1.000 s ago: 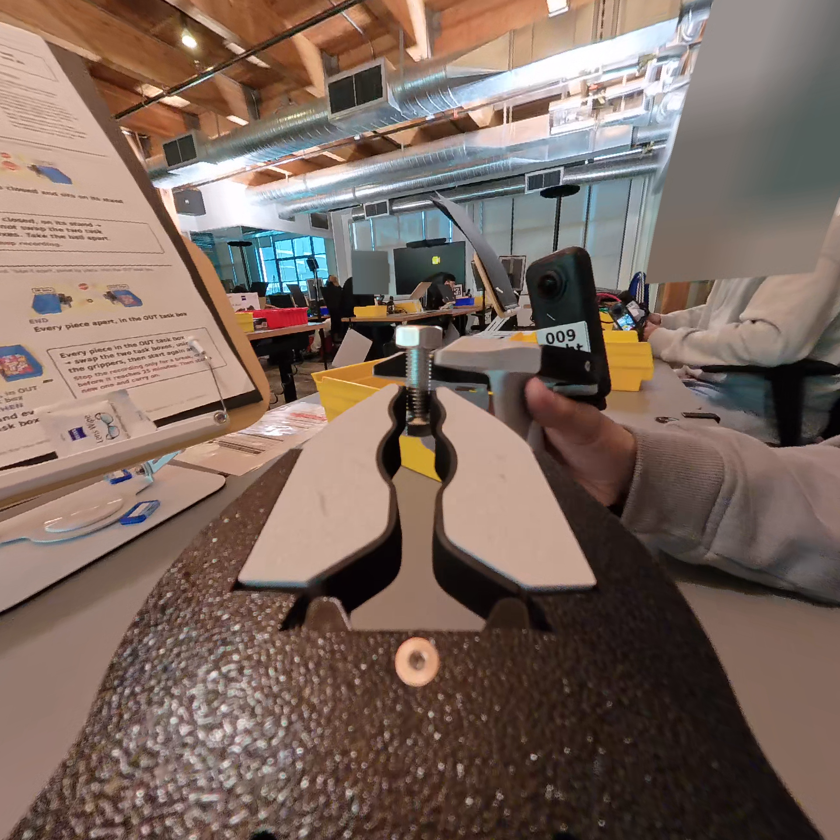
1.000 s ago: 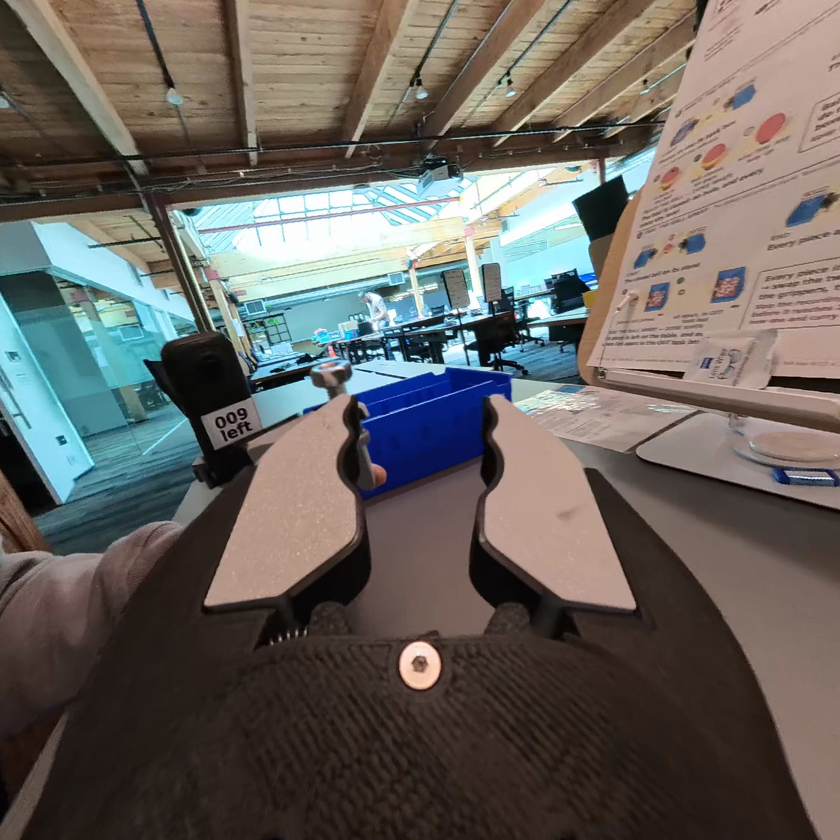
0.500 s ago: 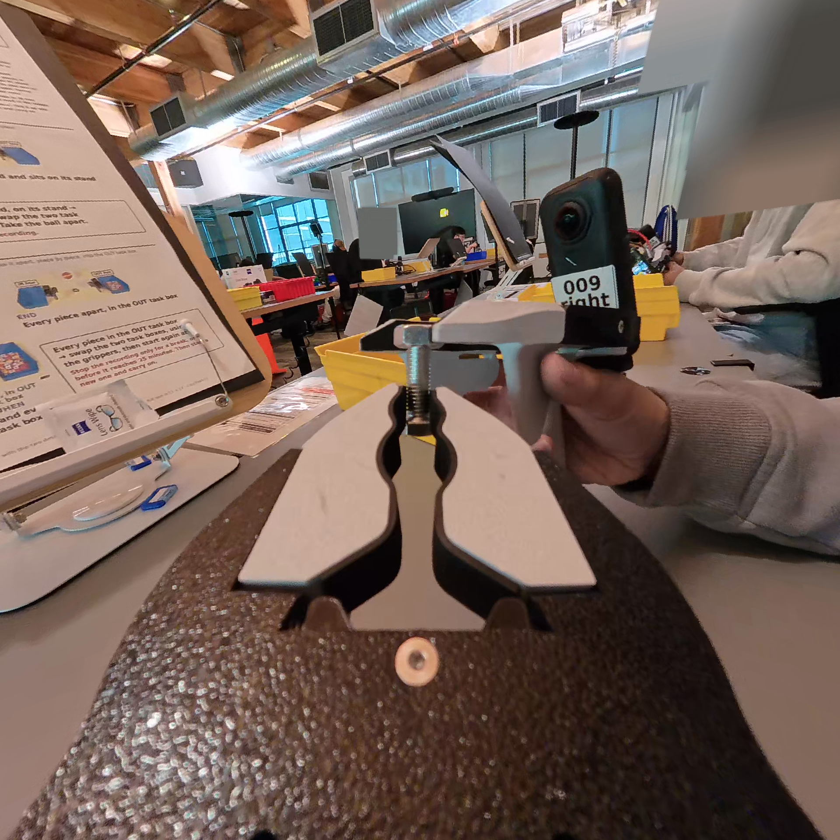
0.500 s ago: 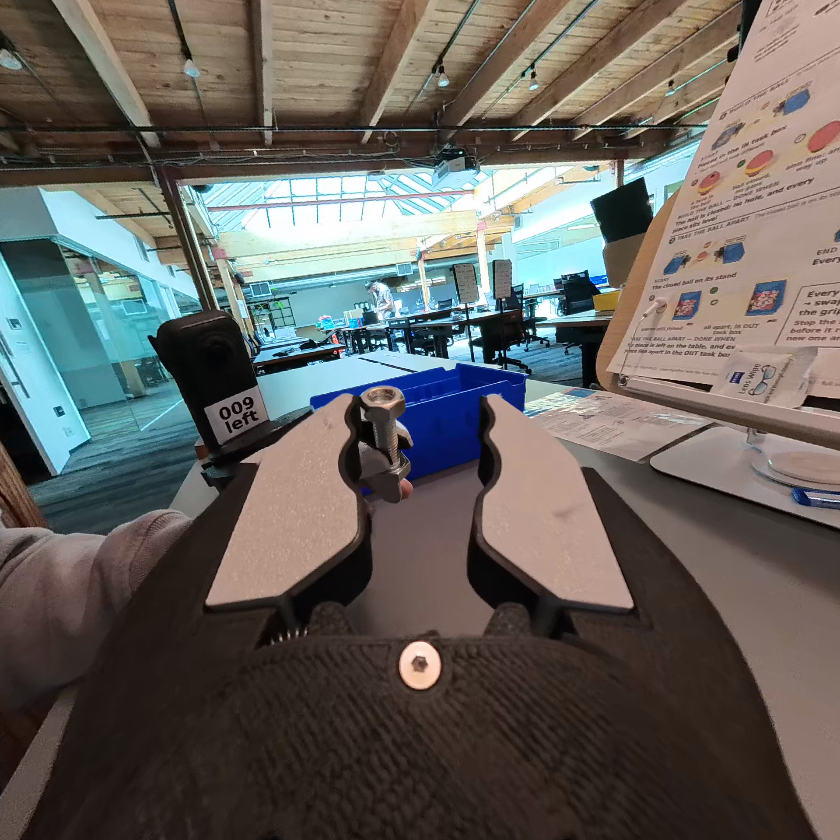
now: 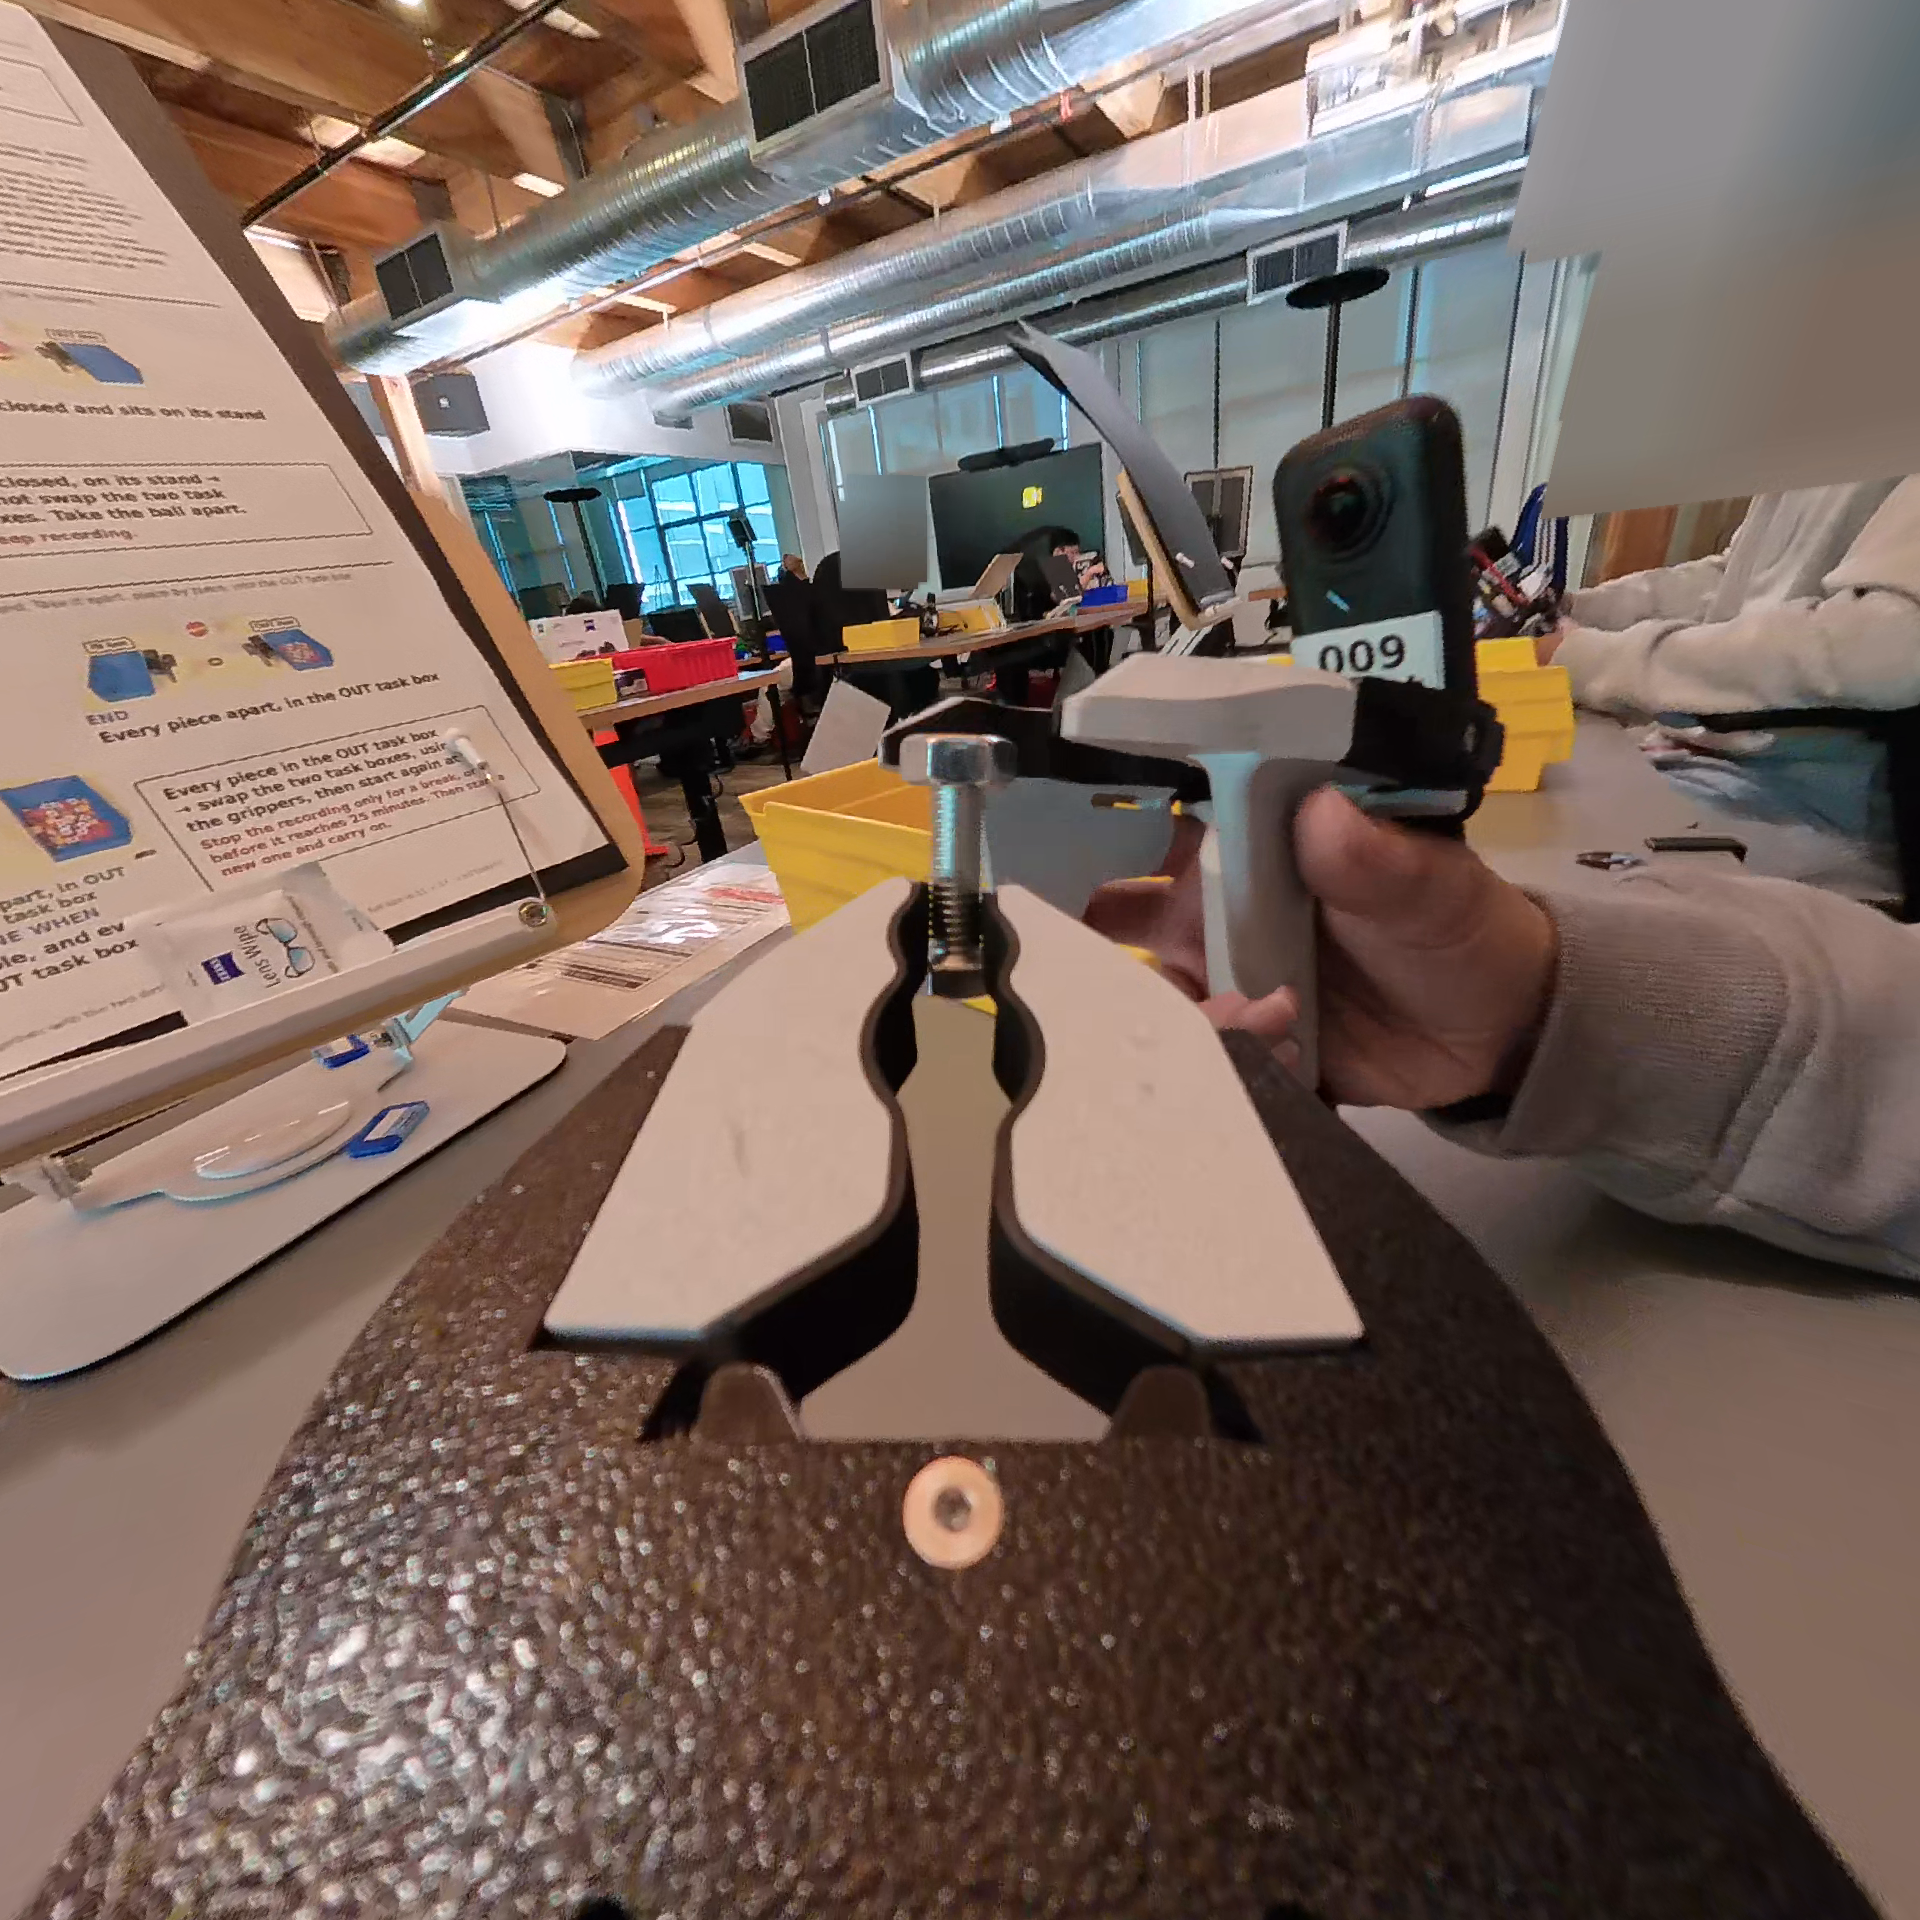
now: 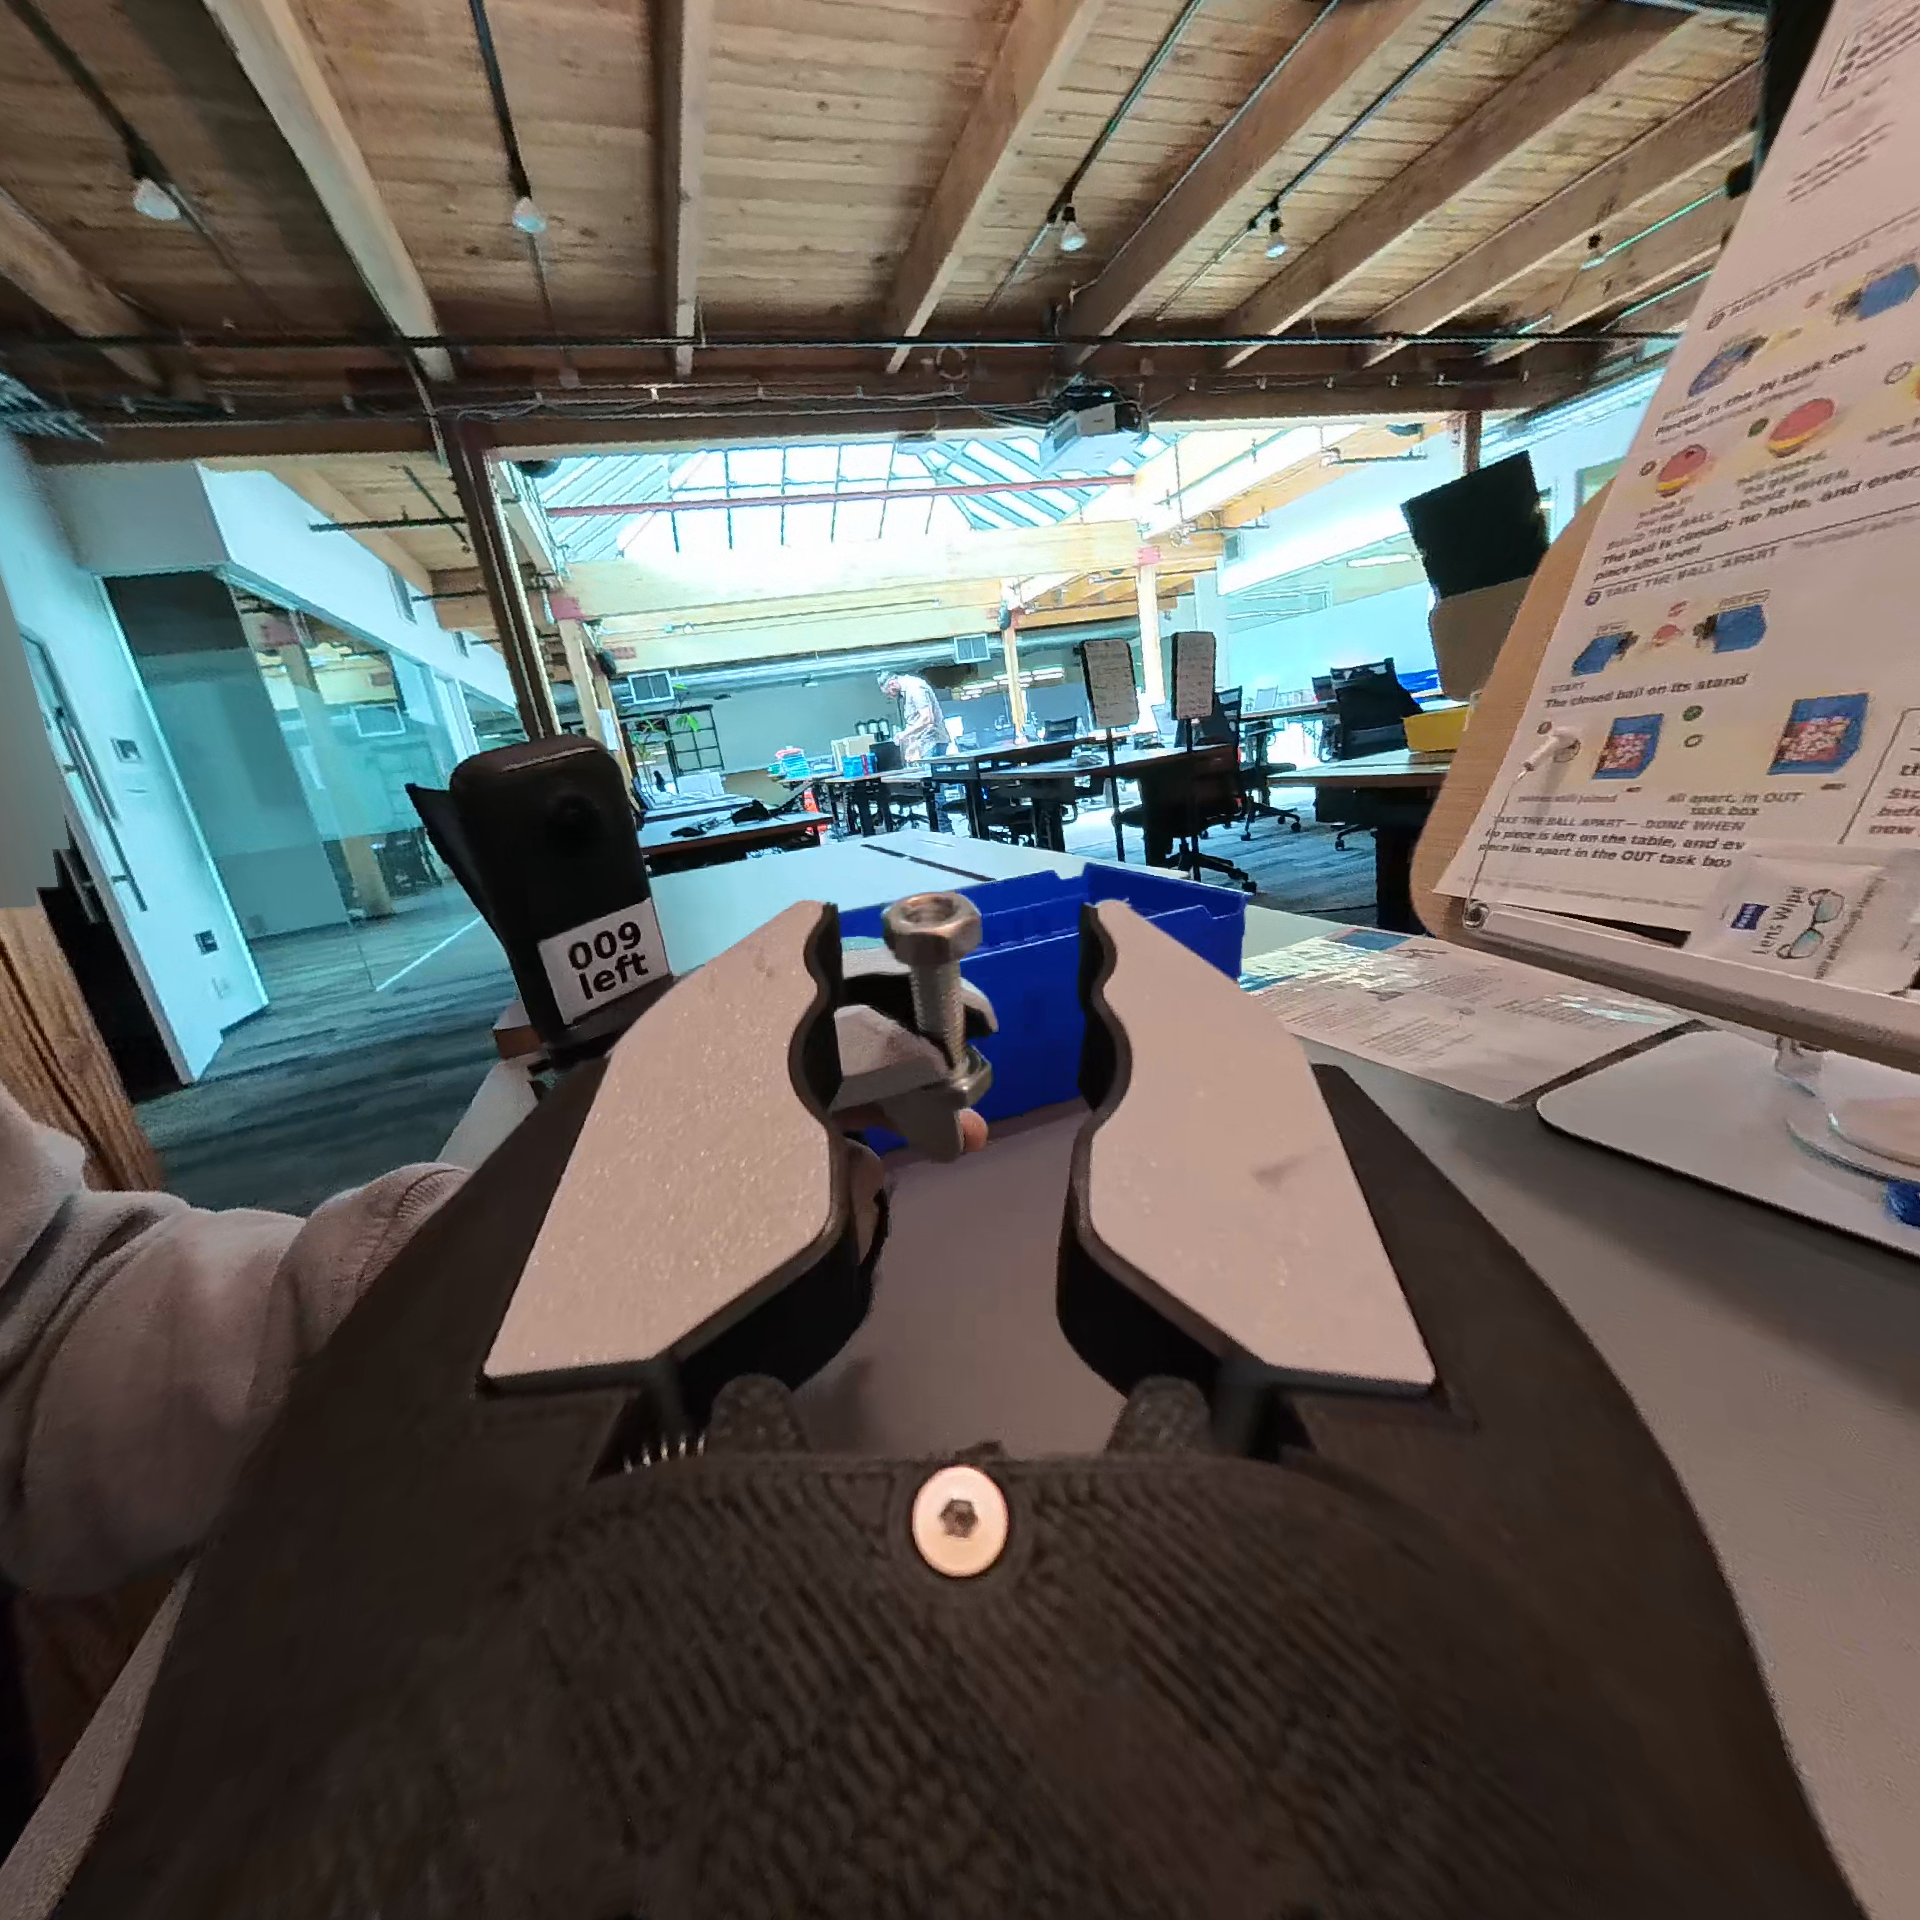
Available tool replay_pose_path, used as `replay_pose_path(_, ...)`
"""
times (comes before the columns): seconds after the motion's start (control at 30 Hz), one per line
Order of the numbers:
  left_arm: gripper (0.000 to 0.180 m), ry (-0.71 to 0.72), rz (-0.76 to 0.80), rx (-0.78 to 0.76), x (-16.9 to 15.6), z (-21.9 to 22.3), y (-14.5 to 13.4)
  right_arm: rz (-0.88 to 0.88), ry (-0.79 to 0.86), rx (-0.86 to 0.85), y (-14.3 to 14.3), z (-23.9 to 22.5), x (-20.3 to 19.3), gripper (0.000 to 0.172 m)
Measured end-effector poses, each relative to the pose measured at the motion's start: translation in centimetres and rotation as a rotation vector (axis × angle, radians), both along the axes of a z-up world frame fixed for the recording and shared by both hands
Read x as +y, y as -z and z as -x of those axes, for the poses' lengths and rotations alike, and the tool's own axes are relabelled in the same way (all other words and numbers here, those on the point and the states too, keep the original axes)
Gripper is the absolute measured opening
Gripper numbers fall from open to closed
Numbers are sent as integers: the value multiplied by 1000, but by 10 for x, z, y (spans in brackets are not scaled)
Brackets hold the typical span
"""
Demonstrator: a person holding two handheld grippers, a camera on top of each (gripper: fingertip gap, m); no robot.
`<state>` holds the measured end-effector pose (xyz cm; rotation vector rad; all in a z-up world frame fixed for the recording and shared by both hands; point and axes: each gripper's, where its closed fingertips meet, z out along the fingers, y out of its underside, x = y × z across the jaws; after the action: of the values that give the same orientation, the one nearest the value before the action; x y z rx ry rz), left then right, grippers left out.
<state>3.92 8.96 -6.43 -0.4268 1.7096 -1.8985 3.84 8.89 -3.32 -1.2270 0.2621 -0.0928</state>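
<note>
Up close, the left gripper [image 5: 951,961] is clamped narrow on a silver hex bolt [image 5: 957,831], both pads pinching the threaded lower end while the shank stands upright and the head pokes clear above the fingertips. From the other side, the right gripper [image 6: 956,997] has its fingers spread wide with nothing between the pads pressing on anything; the same bolt [image 6: 935,987] stands in the gap between them, touching neither pad as far as the view shows. There looks to be a nut at the bolt's lower end, but that's too small to call firmly.

Just behind the bolt in the left view, the right gripper's grey handle is gripped by a hand [image 5: 1423,956] in a pale sleeve, dark camera [image 5: 1371,540] riding on top.

On the grey table [image 5: 1662,1403], a blue bin [image 6: 1132,935] sits just beyond the right fingertips and a yellow bin [image 5: 831,842] beyond the left ones. A tilted stand with a printed instruction sheet [image 5: 208,623] rises to the side, a small wipe sachet [image 5: 260,951] resting on its ledge.

Farther off, rows of desks, chairs, and exposed ducts under a timber ceiling.

As for progress: one tool has the bolt secured, the other is open around it and gripping nothing
</note>
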Motion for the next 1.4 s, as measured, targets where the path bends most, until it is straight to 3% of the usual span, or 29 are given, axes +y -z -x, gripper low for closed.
replay_pose_path(0.23,9,-30,-49,-18,-1,-1,3,42,24,-28,5,3,6,18)
replay_pose_path(0.37,9,-5,-37,-9,-2,0,3,78,29,-83,5,5,6,18)
replay_pose_path(0.43,9,82,2,17,-6,7,0,67,-35,-101,2,11,5,18)
replay_pose_path(0.6,9,456,148,171,-15,37,-9,-3,-336,-56,-6,36,-2,18)
replay_pose_path(0.93,8,679,208,285,-21,58,-10,-86,-454,-69,-17,50,-12,18)
replay_pose_path(1.0,9,658,211,290,-22,55,-10,-128,-449,-36,-22,44,-18,18)
replay_pose_path(1.07,8,549,178,242,-21,44,-6,-176,-314,-100,-36,33,-34,18)
replay_pose_path(1.1,8,484,146,217,-19,38,-3,-170,-167,-139,-44,19,-46,18)
replay_pose_path(1.2,9,323,62,170,-12,22,4,46,520,-145,-45,-55,-120,18)
replay_pose_path(1.27,9,253,28,167,-9,14,9,369,918,-63,-14,-95,-192,18)
replay_pose_path(1.3,9,232,12,175,-8,11,12,562,1015,3,9,-106,-221,18)
replay_pose_path(1.4,9,207,-11,214,-10,7,20,896,1001,294,82,-115,-266,18)
